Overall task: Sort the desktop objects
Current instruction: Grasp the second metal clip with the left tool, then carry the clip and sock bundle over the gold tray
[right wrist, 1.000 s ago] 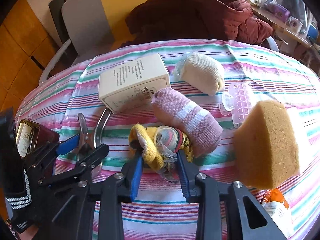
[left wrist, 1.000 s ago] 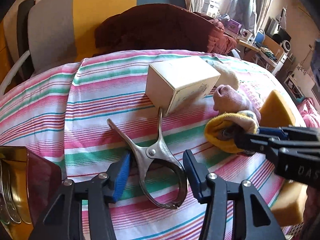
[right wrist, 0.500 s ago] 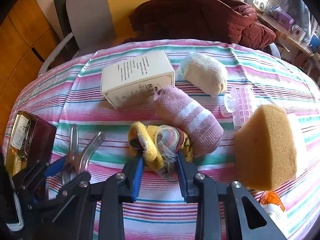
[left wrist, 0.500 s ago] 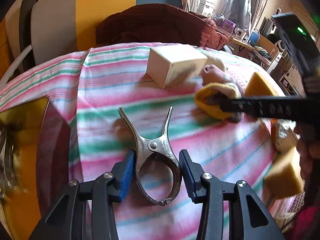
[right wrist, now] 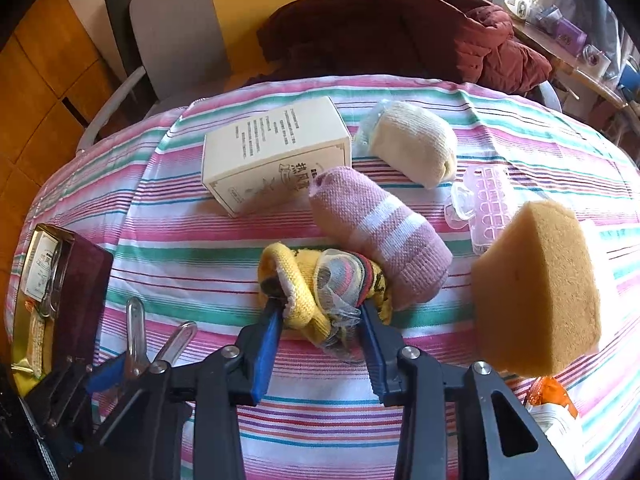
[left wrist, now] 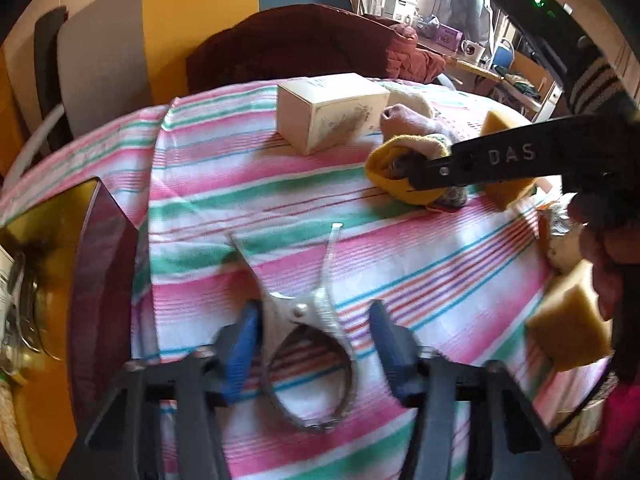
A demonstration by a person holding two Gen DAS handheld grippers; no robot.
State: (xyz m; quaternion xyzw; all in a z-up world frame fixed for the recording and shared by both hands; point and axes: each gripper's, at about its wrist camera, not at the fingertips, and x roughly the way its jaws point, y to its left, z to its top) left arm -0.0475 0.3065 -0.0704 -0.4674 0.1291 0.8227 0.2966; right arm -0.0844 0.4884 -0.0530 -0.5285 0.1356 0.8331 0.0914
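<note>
Striped tablecloth (left wrist: 248,184): left gripper (left wrist: 316,340) pinches shiny steel clamp (left wrist: 312,320); right gripper (right wrist: 320,332), opening, grips yellow sock (right wrist: 304,280).

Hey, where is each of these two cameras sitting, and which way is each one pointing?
Left wrist: on the left tool, looking down its fingers at the metal clip it grips over the striped cloth; the right tool and a hand show at right.
Right wrist: on the right tool, looking down at the yellow sock it grips; the left tool shows lower left.
Shared: clip, sock, cream box, sponge, tin.
</note>
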